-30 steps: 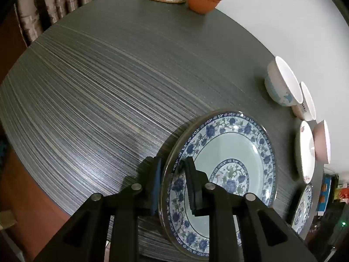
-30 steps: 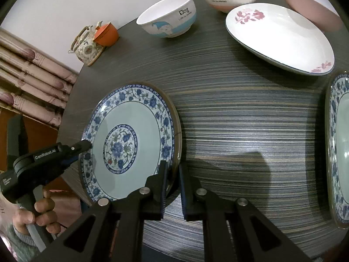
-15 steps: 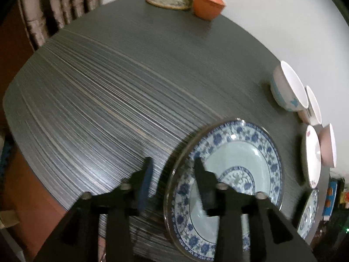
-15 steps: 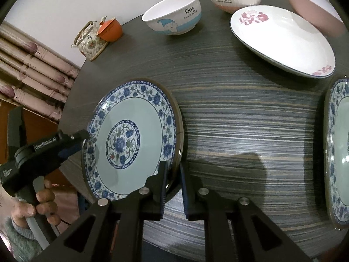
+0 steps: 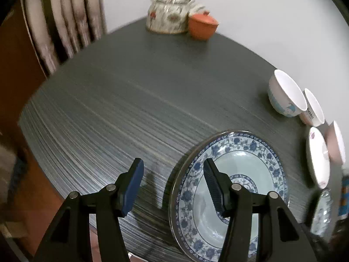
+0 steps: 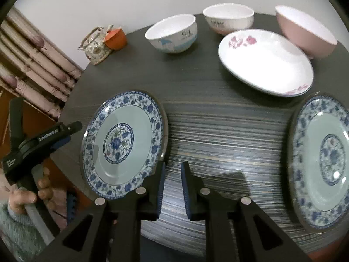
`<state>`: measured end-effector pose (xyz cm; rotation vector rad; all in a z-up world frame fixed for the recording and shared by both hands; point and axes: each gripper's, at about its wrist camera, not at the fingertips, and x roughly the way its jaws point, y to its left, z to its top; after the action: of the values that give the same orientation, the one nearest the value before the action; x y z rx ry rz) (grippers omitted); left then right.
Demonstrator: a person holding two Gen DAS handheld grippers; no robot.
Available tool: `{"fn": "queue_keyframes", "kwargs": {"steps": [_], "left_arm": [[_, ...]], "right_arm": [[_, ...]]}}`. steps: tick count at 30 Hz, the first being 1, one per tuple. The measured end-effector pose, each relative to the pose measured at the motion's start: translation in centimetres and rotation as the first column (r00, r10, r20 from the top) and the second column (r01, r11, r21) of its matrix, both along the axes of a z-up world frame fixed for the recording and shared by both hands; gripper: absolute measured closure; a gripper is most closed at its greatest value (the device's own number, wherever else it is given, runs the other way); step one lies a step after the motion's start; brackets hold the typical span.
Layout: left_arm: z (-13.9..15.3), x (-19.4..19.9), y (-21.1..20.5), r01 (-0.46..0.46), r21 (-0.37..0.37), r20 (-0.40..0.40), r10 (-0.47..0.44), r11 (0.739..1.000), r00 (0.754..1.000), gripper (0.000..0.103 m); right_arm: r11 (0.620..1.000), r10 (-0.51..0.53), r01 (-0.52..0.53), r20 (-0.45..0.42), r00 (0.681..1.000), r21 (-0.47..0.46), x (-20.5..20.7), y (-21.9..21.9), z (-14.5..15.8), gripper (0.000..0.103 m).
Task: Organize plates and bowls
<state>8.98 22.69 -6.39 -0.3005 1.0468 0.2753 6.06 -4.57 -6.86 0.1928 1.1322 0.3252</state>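
A blue-and-white floral plate [image 5: 235,174] [image 6: 122,144] lies on the dark striped round table [image 5: 130,100], overhanging its near edge. My left gripper [image 5: 172,174] is open; its right finger is over the plate's rim, its left finger beside the plate. My right gripper [image 6: 172,181] is open with a narrow gap, just right of the plate's edge, holding nothing. A second blue-and-white plate [image 6: 322,159] lies at the right. A white plate with pink flowers [image 6: 266,61], two white bowls [image 6: 172,32] [image 6: 229,17] and a pink bowl [image 6: 305,32] stand at the back.
A floral teapot [image 5: 168,11] and an orange cup [image 5: 202,24] stand at the table's far edge by the wall. Curtains [image 6: 32,61] hang at the left. The left gripper and the hand holding it [image 6: 32,152] show in the right wrist view beyond the table edge.
My left gripper has let go of the plate's rim, opened wide and pulled back. My right gripper has opened slightly beside the plate. The plate now rests on the table.
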Motion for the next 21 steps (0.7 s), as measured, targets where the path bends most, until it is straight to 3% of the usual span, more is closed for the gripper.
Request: {"fn": "queue_keyframes", "kwargs": {"steps": [7, 11, 17, 21], "left_arm": [[0.4, -0.5, -3.8, 0.089, 0.086, 0.004, -0.089, 0.992, 0.996, 0.049], [0.5, -1.4, -6.4, 0.102, 0.145, 0.001, -0.104, 0.984, 0.995, 0.049], [2.1, -2.0, -10.8, 0.21, 0.065, -0.007, -0.21, 0.976, 0.978, 0.049], [3.3, -1.7, -14.4, 0.316, -0.082, -0.006, -0.317, 0.945, 0.948, 0.049]], "right_arm": [[0.999, -0.037, 0.036, 0.034, 0.999, 0.026, -1.7, -6.6, 1.8, 0.082], [0.993, -0.115, 0.115, 0.065, 0.991, 0.013, -2.3, -12.2, 2.8, 0.082], [0.974, -0.226, 0.225, 0.068, 0.972, 0.015, -2.4, -20.6, 3.9, 0.082], [0.951, -0.299, 0.295, 0.033, 0.954, 0.096, -2.4, -25.2, 3.5, 0.081]]}}
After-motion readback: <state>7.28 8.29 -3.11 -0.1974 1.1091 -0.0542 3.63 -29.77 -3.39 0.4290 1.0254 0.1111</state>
